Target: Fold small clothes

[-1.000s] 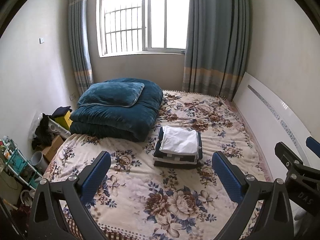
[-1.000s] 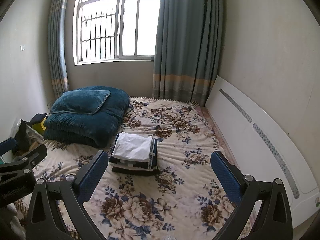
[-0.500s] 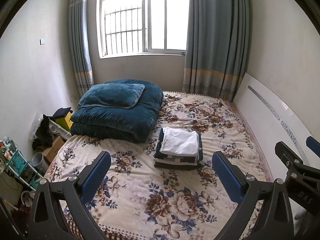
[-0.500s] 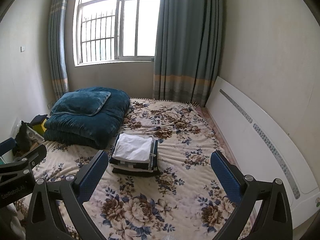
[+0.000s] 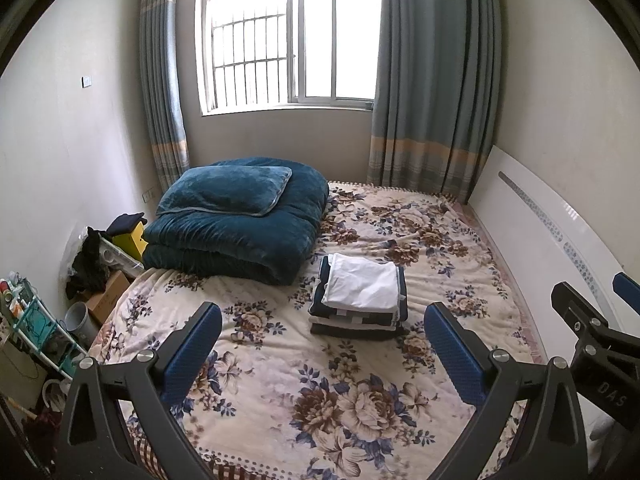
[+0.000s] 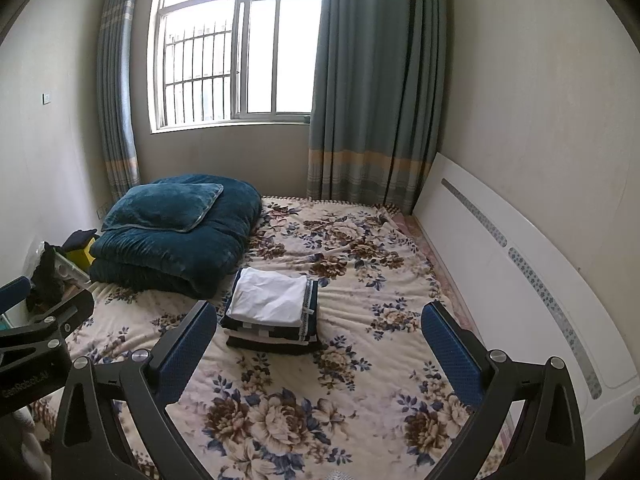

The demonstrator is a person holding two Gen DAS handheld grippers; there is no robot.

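Both grippers empty and wide open, folded pile sitting mid-bed: looks like you're at or near the end of the job.

Your left gripper [image 5: 323, 336] and right gripper [image 6: 320, 334] both hang with jaws spread and nothing between them, well short of the stack of folded clothes [image 5: 360, 298], which sits on the floral bedspread [image 5: 360, 408] just beside the teal quilt [image 5: 236, 220], on its headboard [image 6: 520, 264] side. If you're adding or tidying, I'd come in low from the near edge of the stack and pinch only the white top piece [image 6: 270, 296], otherwise the whole pile probably slides. No unfolded garment shows anywhere near the stack, so I can't tell if anything's left to fold. The stack's far side is hidden, and how many pieces are under the white one is hard to count.
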